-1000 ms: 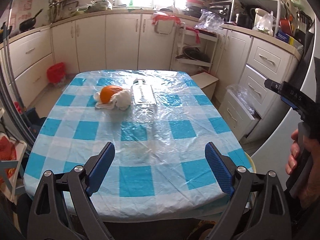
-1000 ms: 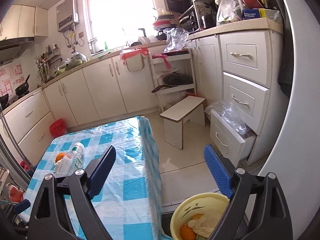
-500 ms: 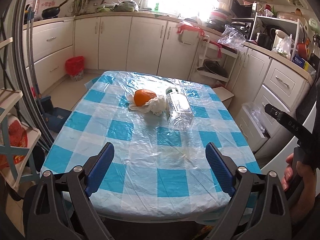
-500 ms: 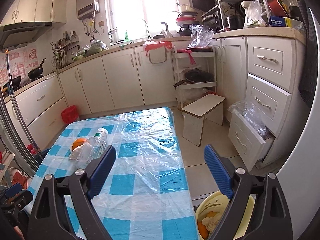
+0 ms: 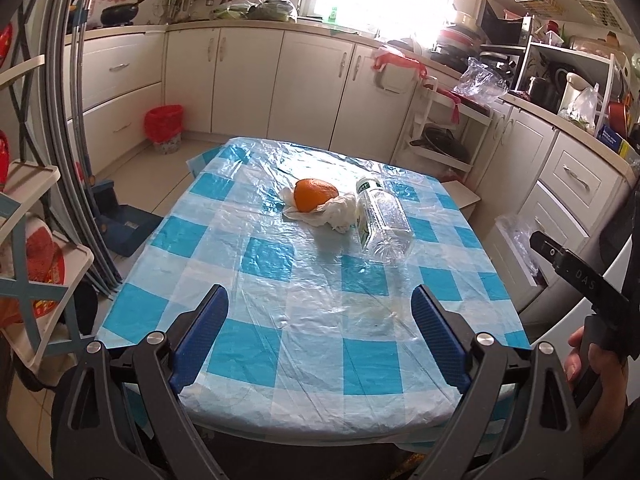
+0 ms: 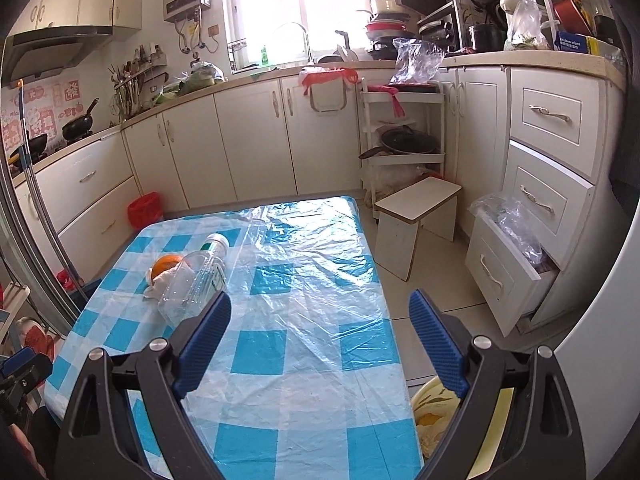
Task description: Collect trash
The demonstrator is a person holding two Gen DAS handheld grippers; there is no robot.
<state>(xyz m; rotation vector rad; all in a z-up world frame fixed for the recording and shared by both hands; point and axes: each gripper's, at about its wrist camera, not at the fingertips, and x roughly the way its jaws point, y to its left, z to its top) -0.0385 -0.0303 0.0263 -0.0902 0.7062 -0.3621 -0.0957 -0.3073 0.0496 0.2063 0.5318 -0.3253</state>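
An orange (image 5: 315, 194) (image 6: 166, 263) rests on a crumpled white tissue (image 5: 334, 214) (image 6: 168, 282) on the blue-checked table (image 5: 280, 360) (image 6: 304, 400). A clear plastic bottle (image 5: 382, 220) (image 6: 196, 284) lies on its side right beside them. My left gripper (image 5: 320, 336) hovers open over the table's near edge, well short of the trash. My right gripper (image 6: 320, 344) is open too, above the table's right side, the bottle just beyond its left finger. A yellow bin (image 6: 436, 404) with scraps sits on the floor below its right finger.
White cabinets line the back and right walls. A low white stool (image 6: 418, 216), an open drawer with a plastic bag (image 6: 510, 256) and a red bin (image 5: 164, 124) stand on the floor. A hand holding the right gripper's handle (image 5: 592, 328) shows at right.
Both cameras have swung: the left view has shifted so the trash sits further right and nearer; the right view has turned left over the table, and the yellow bin is now mostly hidden.
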